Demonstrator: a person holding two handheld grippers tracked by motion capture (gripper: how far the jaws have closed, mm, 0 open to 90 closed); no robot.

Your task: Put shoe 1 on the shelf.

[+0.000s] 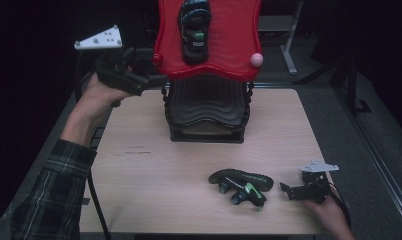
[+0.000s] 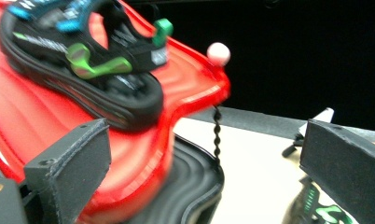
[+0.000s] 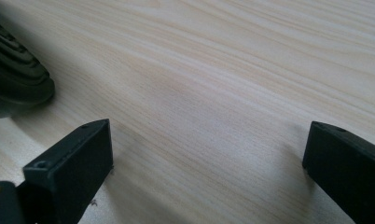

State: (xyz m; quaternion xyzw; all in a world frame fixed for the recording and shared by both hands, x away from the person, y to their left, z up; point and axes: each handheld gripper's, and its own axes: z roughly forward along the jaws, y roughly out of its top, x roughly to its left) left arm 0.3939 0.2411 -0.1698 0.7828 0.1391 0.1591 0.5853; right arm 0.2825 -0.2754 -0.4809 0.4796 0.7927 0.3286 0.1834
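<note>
Apparently you are about halfway through shelving a pair of sandals. One sandal (image 1: 194, 31) already lies on the red top tier (image 1: 229, 55) of the two-level rack (image 1: 207, 112), flat on its sole near the middle of the tier; its green strap shows clearly in the left gripper view. Your left gripper (image 1: 151, 80) is off it, jaws spread wide with nothing between them, held at the tier's left edge.

Remaining: the second sandal (image 1: 241, 186) sits on the table (image 1: 154, 165) in front of the rack, toward your right, and looks tipped on its side. Your right gripper (image 1: 287, 190) rests low just beside it, jaws wide apart over bare wood, apart from the shoe.

Judgement: one placed, one to go. The next step should be a pick on the table sandal, then a lift to the rack. The black lower tier (image 1: 206, 100) looks free.
</note>
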